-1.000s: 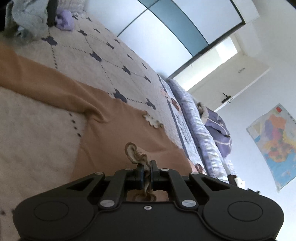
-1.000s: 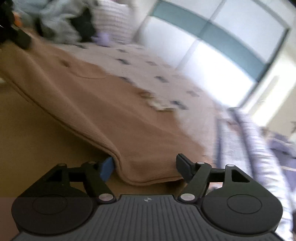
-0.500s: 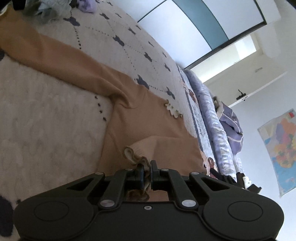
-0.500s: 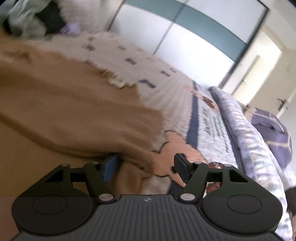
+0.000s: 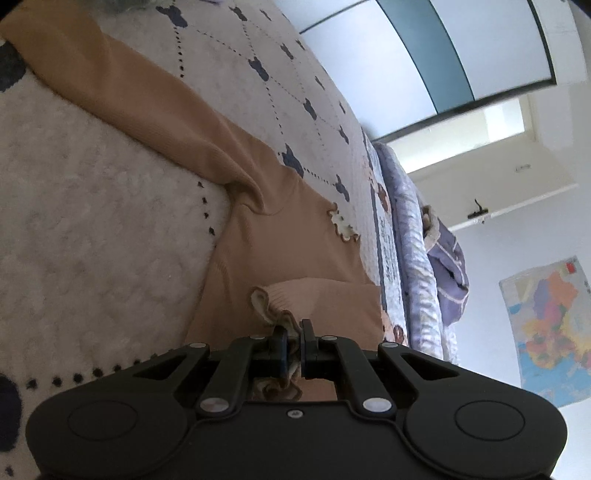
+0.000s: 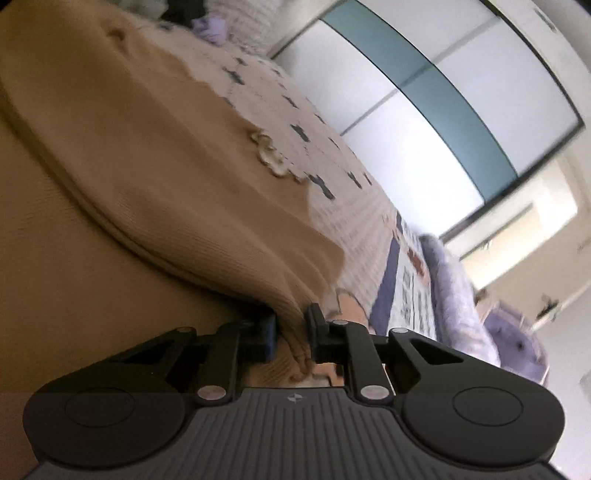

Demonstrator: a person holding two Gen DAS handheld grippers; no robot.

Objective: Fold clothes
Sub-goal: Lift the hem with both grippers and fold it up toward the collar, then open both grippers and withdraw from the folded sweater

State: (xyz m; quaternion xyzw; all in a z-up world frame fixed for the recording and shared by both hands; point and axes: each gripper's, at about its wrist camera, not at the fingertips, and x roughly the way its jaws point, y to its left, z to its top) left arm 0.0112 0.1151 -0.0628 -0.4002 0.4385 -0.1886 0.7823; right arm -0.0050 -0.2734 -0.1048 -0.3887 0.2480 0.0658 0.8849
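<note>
A tan knit sweater lies spread on the bed, one long sleeve stretched out toward the upper left. Its pale ruffled collar faces the far side. My left gripper is shut on the ruffled cuff of the other sleeve, which is drawn across the sweater's body. In the right wrist view the sweater fills the left half, its collar further off. My right gripper has its jaws closing on a bunched edge of the sweater, with fabric filling the gap between the pads.
The bed carries a cream quilt with dark bear shapes. A lavender blanket lies along its far edge. Sliding wardrobe doors, a door and a wall map stand beyond. Loose clothes pile at the bed's far end.
The right jaws have narrowed from wide apart to gripping the sweater's edge. Both grippers have sunk toward the bed and rolled. The left stays clamped on the cuff.
</note>
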